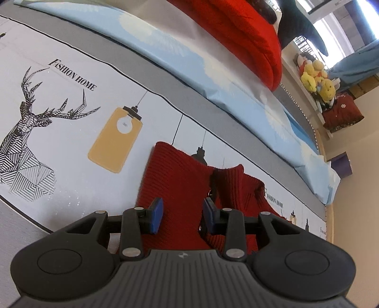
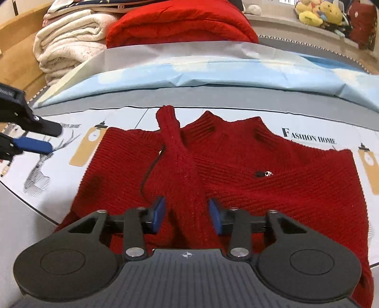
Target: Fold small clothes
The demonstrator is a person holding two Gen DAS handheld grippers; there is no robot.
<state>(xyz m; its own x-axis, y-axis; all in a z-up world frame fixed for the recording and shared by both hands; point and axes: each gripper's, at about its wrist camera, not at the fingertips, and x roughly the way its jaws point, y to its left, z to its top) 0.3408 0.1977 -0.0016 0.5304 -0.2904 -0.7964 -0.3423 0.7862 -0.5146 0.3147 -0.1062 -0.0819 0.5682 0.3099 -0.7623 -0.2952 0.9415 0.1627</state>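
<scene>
A dark red knit sweater (image 2: 272, 189) lies flat on the printed bedsheet (image 2: 308, 139), collar away from me. One sleeve (image 2: 175, 151) is laid up across its front, with the cuff near the collar. My right gripper (image 2: 187, 213) has this sleeve filling the gap between its blue pads, which touch both of its sides. My left gripper (image 1: 182, 216) hovers open over the sweater's (image 1: 175, 180) left part with nothing pinched. In the right wrist view the left gripper (image 2: 55, 138) shows at the far left, above the sheet.
Behind the sweater lie a folded light blue cover (image 2: 213, 73), a red quilt (image 2: 180, 26) and rolled white blankets (image 2: 68, 40). Plush toys (image 2: 317, 11) sit on a far shelf. The bed's rounded edge (image 2: 28, 201) runs close at the left.
</scene>
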